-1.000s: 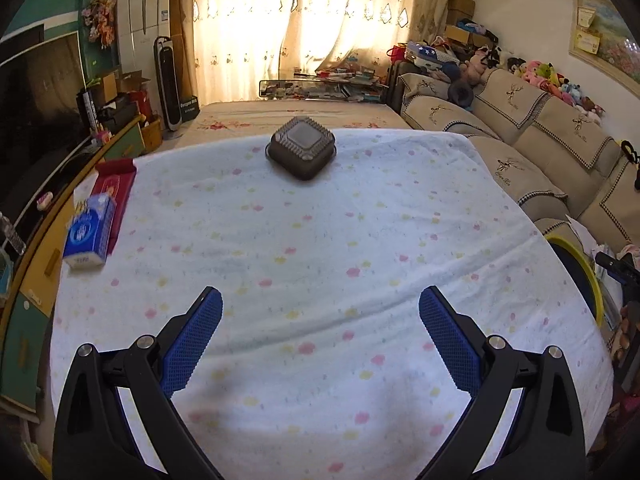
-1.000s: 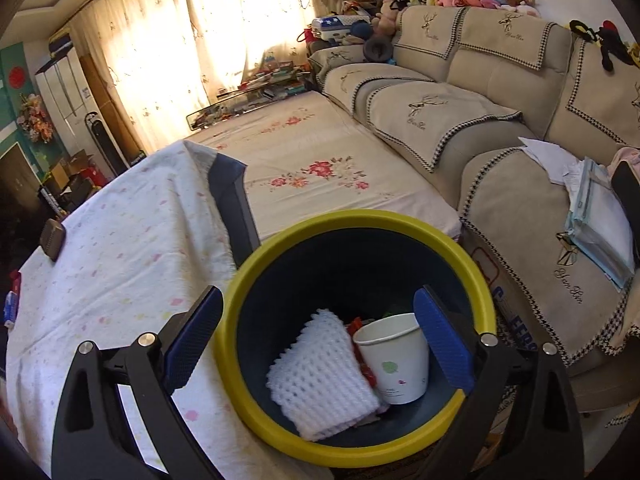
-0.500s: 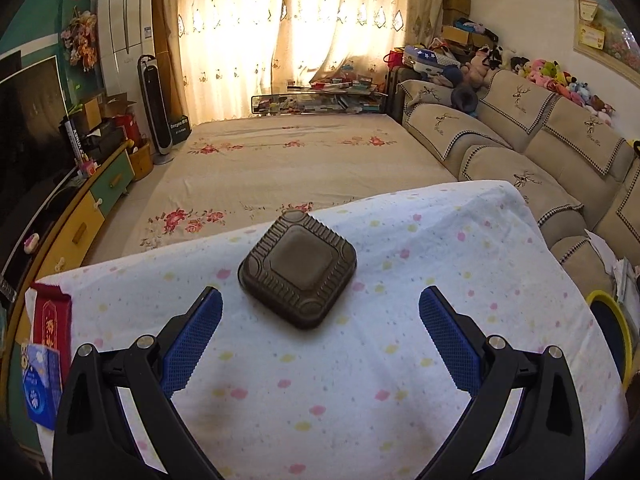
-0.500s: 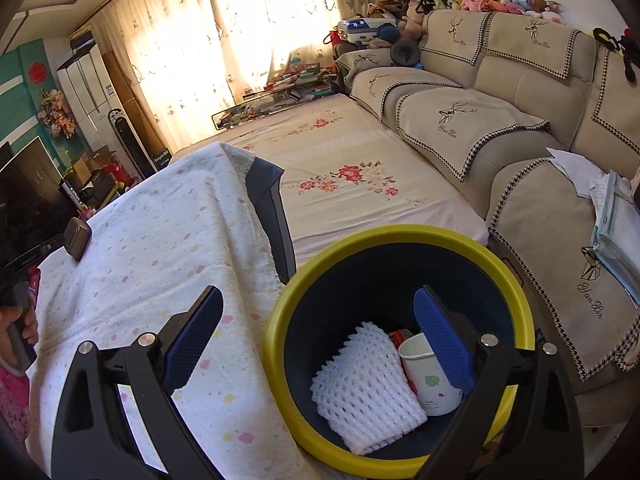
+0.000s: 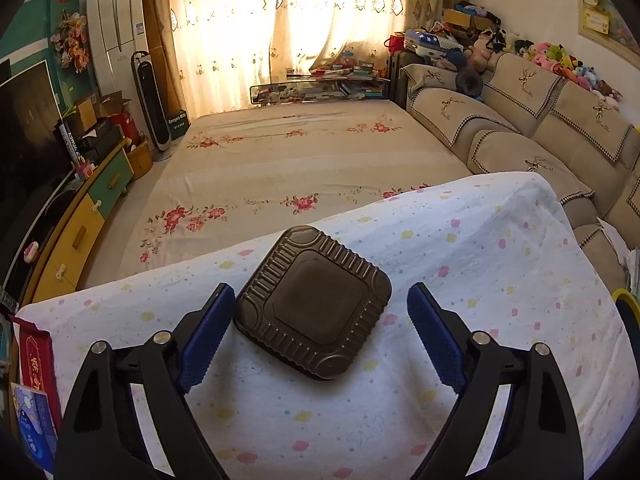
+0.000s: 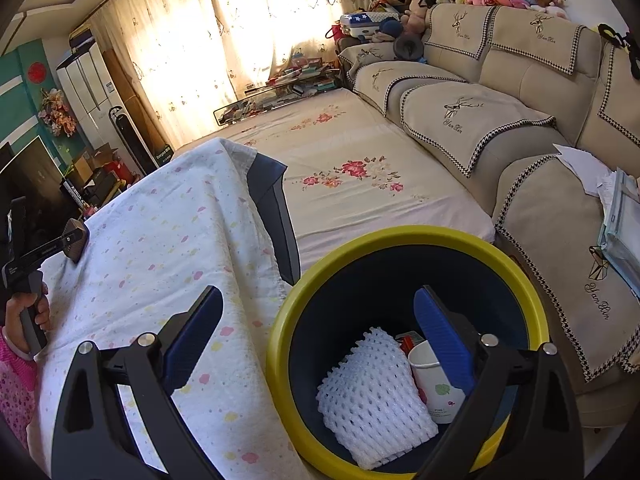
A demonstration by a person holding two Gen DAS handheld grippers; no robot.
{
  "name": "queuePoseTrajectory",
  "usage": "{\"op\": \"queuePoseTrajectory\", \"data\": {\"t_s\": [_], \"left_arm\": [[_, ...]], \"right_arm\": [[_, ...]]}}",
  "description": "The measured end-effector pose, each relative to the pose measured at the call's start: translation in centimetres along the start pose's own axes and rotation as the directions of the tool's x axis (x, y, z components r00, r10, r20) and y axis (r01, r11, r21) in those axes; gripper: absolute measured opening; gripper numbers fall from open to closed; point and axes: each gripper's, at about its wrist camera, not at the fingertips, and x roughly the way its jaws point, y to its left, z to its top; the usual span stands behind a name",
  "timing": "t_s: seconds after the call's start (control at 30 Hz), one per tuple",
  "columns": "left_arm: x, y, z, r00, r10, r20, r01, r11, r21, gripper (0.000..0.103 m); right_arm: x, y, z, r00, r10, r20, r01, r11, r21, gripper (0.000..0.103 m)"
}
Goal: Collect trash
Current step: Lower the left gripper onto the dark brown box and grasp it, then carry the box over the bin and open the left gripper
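Note:
A brown square plastic tray (image 5: 314, 302) lies upside down on the spotted white tablecloth (image 5: 480, 280) near the table's far edge. My left gripper (image 5: 320, 332) is open around it, with the left blue fingertip (image 5: 208, 332) right at the tray's side and the right one apart from it. The tray also shows far left in the right wrist view (image 6: 76, 236), with the left gripper at it. My right gripper (image 6: 318, 340) is open and empty above the yellow-rimmed dark bin (image 6: 400, 240), which holds white foam netting (image 6: 372, 392) and a paper cup (image 6: 432, 380).
A red packet (image 5: 34, 360) and a blue tissue pack (image 5: 32, 424) lie at the table's left edge. Beyond the table is a floral bed (image 5: 300, 160), a beige sofa (image 5: 540, 128) to the right and a TV cabinet (image 5: 80, 232) to the left.
My left gripper has moved forward across the table until its fingers flank the brown tray. My right gripper has drifted slightly back and left over the bin, still open.

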Motion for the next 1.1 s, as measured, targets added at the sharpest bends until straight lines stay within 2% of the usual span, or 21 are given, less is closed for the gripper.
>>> {"op": "queuePoseTrajectory", "data": {"t_s": [0.13,0.23,0.3,0.43,0.63,0.77,0.93,1.1], "left_arm": [[0.3,-0.1,0.0,1.0,0.013,0.005,-0.013,1.0,0.009,0.074],[-0.1,-0.2,-0.3,1.0,-0.009,-0.009,0.009,1.0,0.001,0.072],[-1.1,-0.4,-1.0,1.0,0.005,-0.003,-0.005,1.0,0.009,0.072],[-5.3,-1.3,-2.6,1.0,0.001,0.023,-0.001,1.0,0.007,0.072],[-14.1,-4.4,-6.5,0.997,0.001,0.072,-0.002,1.0,0.02,0.072],[-19.4,-7.7,-9.8,0.996,-0.033,0.086,0.03,0.999,0.031,0.072],[-24.0,-14.0,-12.8,0.987,-0.124,0.098,0.116,0.989,0.089,0.073],[-25.5,-22.4,-14.1,0.964,-0.26,0.05,0.247,0.951,0.185,0.073]], "right_arm": [[0.2,-0.1,-0.1,1.0,0.001,-0.009,-0.001,1.0,-0.002,0.092],[0.1,-0.2,-0.3,1.0,0.005,-0.016,-0.005,1.0,0.005,0.092],[-0.3,-0.3,-0.5,1.0,0.015,-0.015,-0.015,1.0,0.009,0.092],[-1.6,-0.7,-0.9,1.0,0.026,-0.003,-0.026,1.0,0.018,0.092],[-4.7,-1.8,-1.8,0.999,0.026,0.018,-0.026,1.0,0.012,0.092],[-7.0,-2.9,-2.9,0.999,0.017,0.029,-0.017,1.0,0.003,0.092],[-9.8,-4.8,-4.3,0.999,-0.011,0.045,0.011,1.0,-0.003,0.092],[-12.7,-7.2,-4.9,0.997,-0.014,0.082,0.013,1.0,0.007,0.092]]}}
